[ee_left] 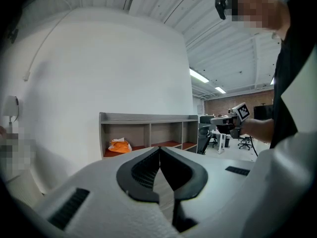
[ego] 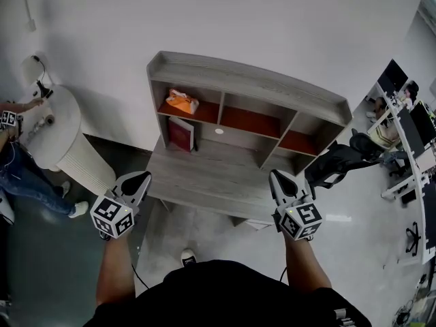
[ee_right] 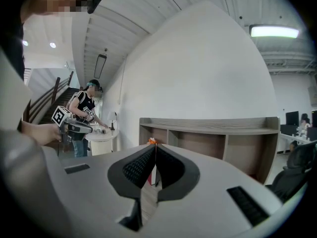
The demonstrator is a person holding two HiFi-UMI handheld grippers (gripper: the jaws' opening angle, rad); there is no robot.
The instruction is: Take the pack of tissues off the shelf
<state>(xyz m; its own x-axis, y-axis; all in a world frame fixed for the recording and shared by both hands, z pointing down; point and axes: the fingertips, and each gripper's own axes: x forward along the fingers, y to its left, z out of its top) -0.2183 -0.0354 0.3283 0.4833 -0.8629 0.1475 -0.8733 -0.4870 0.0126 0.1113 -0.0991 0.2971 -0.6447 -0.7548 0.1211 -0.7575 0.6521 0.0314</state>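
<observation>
The orange pack of tissues (ego: 182, 101) lies in the leftmost compartment of the grey shelf unit (ego: 245, 82), on its red floor. It also shows in the left gripper view as an orange pack (ee_left: 119, 146), and just peeks over the jaw tips in the right gripper view (ee_right: 151, 141). My left gripper (ego: 141, 178) hovers at the desk's front left edge, shut and empty, well short of the pack. My right gripper (ego: 278, 176) hangs at the front right edge, also shut with nothing in it. In each gripper view the jaws meet at their tips (ee_left: 159, 149) (ee_right: 154, 146).
A red book (ego: 181, 133) leans under the left compartment. The grey desk top (ego: 204, 176) lies in front of the shelf. A round white table (ego: 58, 138) and a person (ego: 17, 172) stand at the left; a black office chair (ego: 340, 161) sits at the right.
</observation>
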